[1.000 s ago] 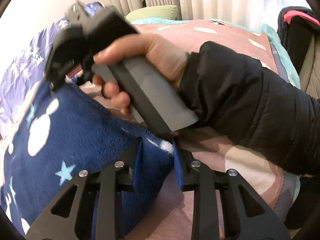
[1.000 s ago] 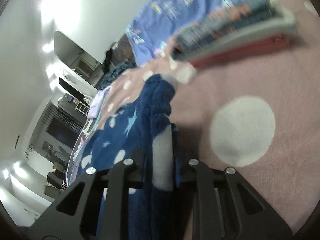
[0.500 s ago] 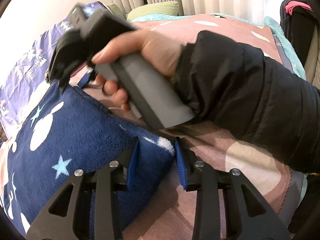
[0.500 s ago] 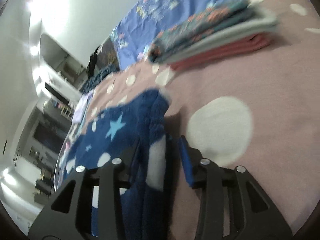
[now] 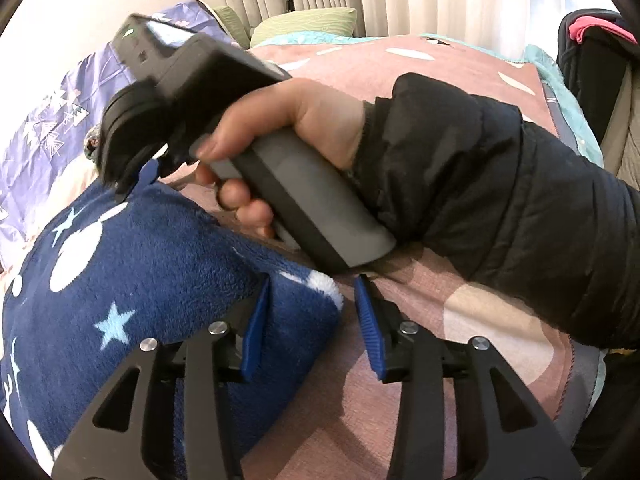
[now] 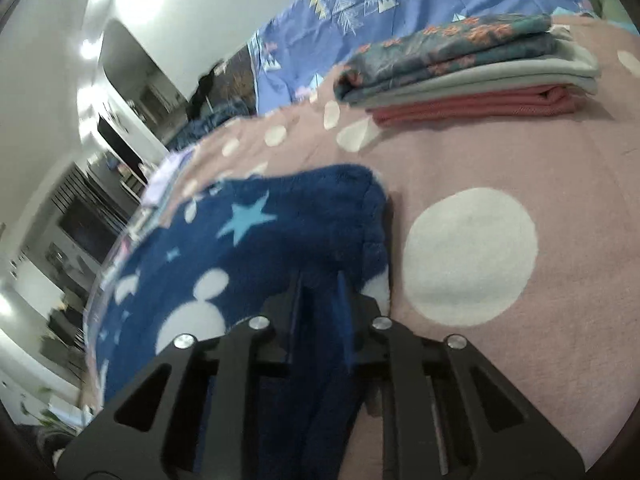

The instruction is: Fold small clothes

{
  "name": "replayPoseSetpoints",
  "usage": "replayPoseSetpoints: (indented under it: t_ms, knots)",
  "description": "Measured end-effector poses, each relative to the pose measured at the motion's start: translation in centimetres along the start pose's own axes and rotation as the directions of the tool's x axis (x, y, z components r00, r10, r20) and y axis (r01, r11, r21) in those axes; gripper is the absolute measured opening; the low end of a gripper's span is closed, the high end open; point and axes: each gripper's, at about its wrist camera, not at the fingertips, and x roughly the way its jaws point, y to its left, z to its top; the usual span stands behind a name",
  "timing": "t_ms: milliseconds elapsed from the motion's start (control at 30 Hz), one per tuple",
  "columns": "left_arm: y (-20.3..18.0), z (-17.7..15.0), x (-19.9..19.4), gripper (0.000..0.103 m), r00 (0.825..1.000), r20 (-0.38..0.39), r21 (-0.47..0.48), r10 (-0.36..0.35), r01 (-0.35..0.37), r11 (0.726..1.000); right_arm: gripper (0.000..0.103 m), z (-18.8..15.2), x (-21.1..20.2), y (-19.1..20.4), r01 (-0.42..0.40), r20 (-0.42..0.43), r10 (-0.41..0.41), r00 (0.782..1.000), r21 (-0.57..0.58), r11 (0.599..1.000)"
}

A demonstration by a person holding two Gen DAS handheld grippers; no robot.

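Observation:
A navy fleece garment (image 5: 152, 280) with white dots and pale blue stars lies folded on the pink dotted bedspread (image 5: 460, 320). My left gripper (image 5: 312, 312) is open, its blue pads standing on either side of the garment's near corner without pinching it. In the left wrist view the right gripper's body (image 5: 192, 92) is held in a hand above the garment's far edge. In the right wrist view the garment (image 6: 280, 232) lies flat, and my right gripper (image 6: 320, 304) is open over its near edge with nothing pinched.
A stack of folded clothes (image 6: 472, 72), patterned teal on grey on coral, sits on the bedspread beyond the garment. A blue patterned sheet (image 6: 420, 4) lies behind it. A green pillow (image 5: 308, 24) and curtains are at the bed's head. A black-sleeved arm (image 5: 500, 200) crosses the left wrist view.
Both grippers have opened and let go of the navy garment, which has dropped flat on the bedspread. The right gripper has lifted and drawn back slightly.

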Motion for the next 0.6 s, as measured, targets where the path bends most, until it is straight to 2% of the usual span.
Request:
replayPoseSetpoints:
  t_ms: [133,233,467,600]
  knots:
    - [0.3,-0.1,-0.5,0.043,1.000,0.000,-0.028,-0.001,0.001,1.000,0.014,-0.2,0.1,-0.7,-0.050,0.002,0.050,0.999,0.039,0.998]
    - [0.6,-0.4,-1.5,0.045,1.000,-0.004,-0.055,0.028,-0.028,0.998,0.014,-0.4,0.1,-0.8,-0.063,0.007,0.063,0.998,0.053,0.997]
    - [2.2,-2.5,-5.3,0.049,0.994,-0.008,-0.119,0.105,-0.105,0.987,0.018,-0.5,-0.4,-0.1,-0.023,0.014,0.023,1.000,0.023,0.999]
    - [3.2,-4.0,-7.1,0.051,0.991,0.010,-0.172,0.130,-0.126,0.977,0.018,-0.7,-0.4,0.4,0.009,0.032,-0.009,0.999,0.002,1.000]
